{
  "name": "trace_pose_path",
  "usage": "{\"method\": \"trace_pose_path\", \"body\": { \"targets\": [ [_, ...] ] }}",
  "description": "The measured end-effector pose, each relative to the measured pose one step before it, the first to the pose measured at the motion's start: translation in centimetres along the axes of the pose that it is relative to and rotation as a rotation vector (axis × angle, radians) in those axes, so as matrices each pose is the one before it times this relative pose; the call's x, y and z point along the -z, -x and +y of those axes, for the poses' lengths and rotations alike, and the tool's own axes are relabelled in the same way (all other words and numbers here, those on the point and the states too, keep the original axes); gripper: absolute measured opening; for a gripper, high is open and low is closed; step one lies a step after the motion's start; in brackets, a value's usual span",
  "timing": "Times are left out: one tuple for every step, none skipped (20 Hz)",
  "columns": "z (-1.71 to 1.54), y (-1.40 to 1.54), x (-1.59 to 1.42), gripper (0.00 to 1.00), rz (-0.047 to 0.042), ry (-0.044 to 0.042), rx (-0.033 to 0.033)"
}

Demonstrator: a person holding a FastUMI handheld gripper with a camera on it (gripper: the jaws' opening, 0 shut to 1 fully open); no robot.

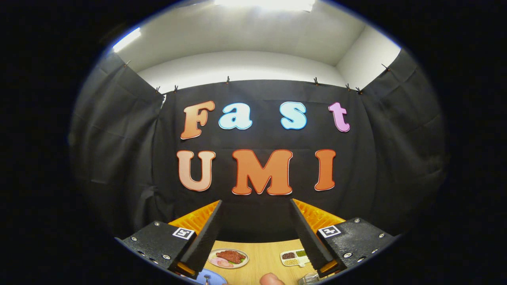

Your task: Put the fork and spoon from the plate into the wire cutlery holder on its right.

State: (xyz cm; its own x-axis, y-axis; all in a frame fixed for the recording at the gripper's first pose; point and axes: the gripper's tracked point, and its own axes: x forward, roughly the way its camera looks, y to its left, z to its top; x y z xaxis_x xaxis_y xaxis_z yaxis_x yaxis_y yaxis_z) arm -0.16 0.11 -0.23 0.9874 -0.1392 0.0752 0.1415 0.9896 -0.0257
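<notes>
Our gripper (255,206) has its fingers spread wide with nothing between them, raised above a wooden table (261,261). Just below the left finger we see a blue plate (214,277) bearing a fork (206,279); its long axis is unclear. Beyond: a food plate (228,258) and a divided tray (295,257) of grains.

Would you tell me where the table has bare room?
Bare wood lies between the meat plate and the divided dish, amid the open gripper. Nearer, the blue plate and wire holder crowd it.
</notes>
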Motion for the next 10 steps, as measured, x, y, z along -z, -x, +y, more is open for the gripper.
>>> {"method": "trace_pose_path", "body": {
  "targets": [
    [0.206,-0.123,0.545,0.98,0.00779,0.00331,-0.00180],
    [0.365,-0.120,0.696,0.98,0.01505,0.00406,-0.00378],
    [0.620,-0.098,0.760,0.98,0.01987,0.00282,-0.01129],
    [0.937,-0.090,0.923,0.98,0.02838,0.00067,-0.02237],
    [1.268,0.109,1.248,0.98,0.03586,-0.00130,-0.03009],
    [1.351,-0.121,1.146,0.98,0.04124,0.00016,-0.03376],
    [1.252,-0.186,1.164,0.98,0.03810,0.00160,-0.03630],
    [1.188,-0.245,1.214,0.98,0.04105,0.00555,-0.03071],
    [0.943,-0.231,1.473,0.98,0.04842,0.00043,-0.02287],
    [1.039,-0.334,1.729,0.98,0.06041,-0.00283,-0.02410]
  ]
}}
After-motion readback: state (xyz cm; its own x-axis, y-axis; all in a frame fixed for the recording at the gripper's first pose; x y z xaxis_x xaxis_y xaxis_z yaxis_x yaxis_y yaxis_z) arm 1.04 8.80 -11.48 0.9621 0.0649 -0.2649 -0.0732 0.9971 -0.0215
